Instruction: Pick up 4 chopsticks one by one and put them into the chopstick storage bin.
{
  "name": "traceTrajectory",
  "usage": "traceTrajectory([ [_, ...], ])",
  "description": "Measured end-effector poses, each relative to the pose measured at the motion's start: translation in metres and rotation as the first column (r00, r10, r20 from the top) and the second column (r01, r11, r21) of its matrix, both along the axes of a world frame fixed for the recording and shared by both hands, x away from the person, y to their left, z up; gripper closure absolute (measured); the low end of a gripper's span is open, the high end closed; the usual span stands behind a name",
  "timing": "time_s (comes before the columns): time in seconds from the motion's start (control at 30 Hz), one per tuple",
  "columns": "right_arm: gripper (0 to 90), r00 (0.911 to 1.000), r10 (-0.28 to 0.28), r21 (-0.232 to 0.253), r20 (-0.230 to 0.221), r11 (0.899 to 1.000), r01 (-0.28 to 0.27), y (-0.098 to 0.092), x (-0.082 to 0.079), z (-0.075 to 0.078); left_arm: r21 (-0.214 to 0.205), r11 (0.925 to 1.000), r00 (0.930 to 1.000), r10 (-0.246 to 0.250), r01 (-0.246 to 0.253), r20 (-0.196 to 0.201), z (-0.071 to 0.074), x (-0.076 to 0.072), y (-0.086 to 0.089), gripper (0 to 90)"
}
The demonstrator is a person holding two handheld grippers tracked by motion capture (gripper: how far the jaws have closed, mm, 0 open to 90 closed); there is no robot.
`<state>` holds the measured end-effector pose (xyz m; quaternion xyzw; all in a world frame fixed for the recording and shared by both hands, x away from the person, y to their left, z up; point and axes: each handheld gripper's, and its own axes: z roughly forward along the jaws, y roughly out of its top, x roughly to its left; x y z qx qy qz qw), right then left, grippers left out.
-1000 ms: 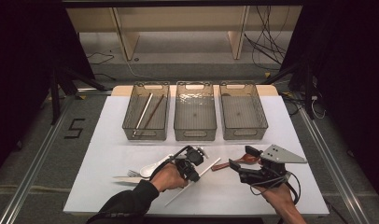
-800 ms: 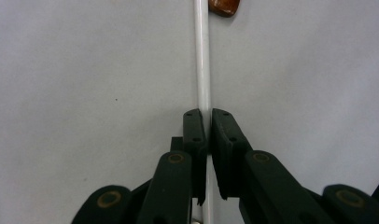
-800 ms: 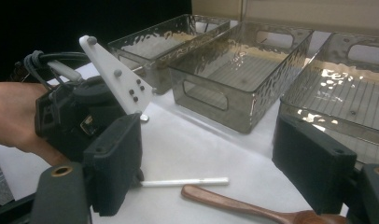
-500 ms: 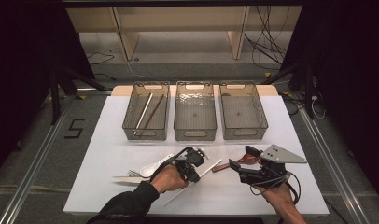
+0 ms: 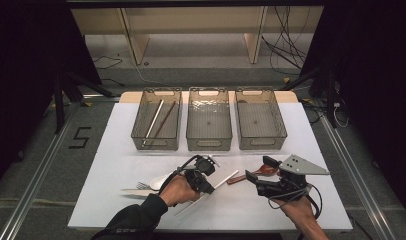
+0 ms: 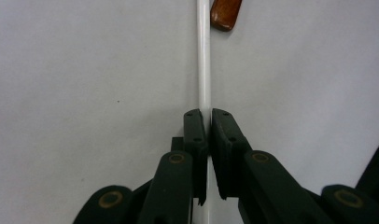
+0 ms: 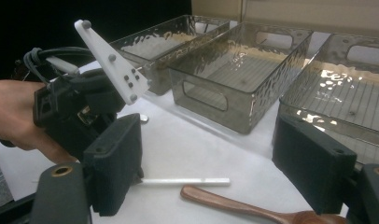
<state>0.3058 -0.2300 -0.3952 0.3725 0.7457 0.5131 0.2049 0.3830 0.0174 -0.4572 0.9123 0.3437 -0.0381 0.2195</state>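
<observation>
A white chopstick (image 5: 217, 184) lies slanted on the white table, and my left gripper (image 5: 205, 179) is shut on it near its middle. In the left gripper view the two black jaws (image 6: 208, 116) pinch the chopstick (image 6: 204, 70), which runs straight ahead toward the end of a brown wooden spoon (image 6: 225, 11). My right gripper (image 5: 260, 169) hovers low, just right of the left gripper, its jaws open and empty (image 7: 215, 163). Between and below its jaws lie the wooden spoon (image 7: 234, 205) and the chopstick's tip (image 7: 187, 181). The left gripper (image 7: 85, 107) and its hand show at that view's left.
Three clear grey bins stand in a row at the table's far side. The left bin (image 5: 141, 131) holds a white and a brown chopstick; the middle bin (image 5: 191, 135) and right bin (image 5: 281, 130) look empty. A white spoon (image 5: 158, 181) and a fork (image 5: 141, 186) lie left of my left hand.
</observation>
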Motion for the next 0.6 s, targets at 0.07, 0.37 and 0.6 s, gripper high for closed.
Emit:
traceTrajectory([
  [0.07, 24.9, 1.0, -0.001, 0.0, 0.002, 1.0, 0.001, 0.0, 0.0, 0.0, -0.004, 1.0, 1.0, -0.005, 0.005, -0.004, 0.002, 0.001, 0.001, 84.7],
  [0.37, 24.9, 1.0, 0.0, 0.001, -0.002, 1.0, 0.0, 0.0, 0.0, 0.0, 0.043, 0.9984, 0.9992, -0.038, 0.038, 0.007, 0.001, 0.0, 0.005, 84.7],
  [0.6, 24.9, 1.0, 0.0, 0.0, 0.0, 1.0, 0.0, 0.0, 0.0, 0.0, 0.073, 0.9969, 0.9986, -0.034, 0.031, 0.04, 0.006, 0.002, 0.019, 84.7],
])
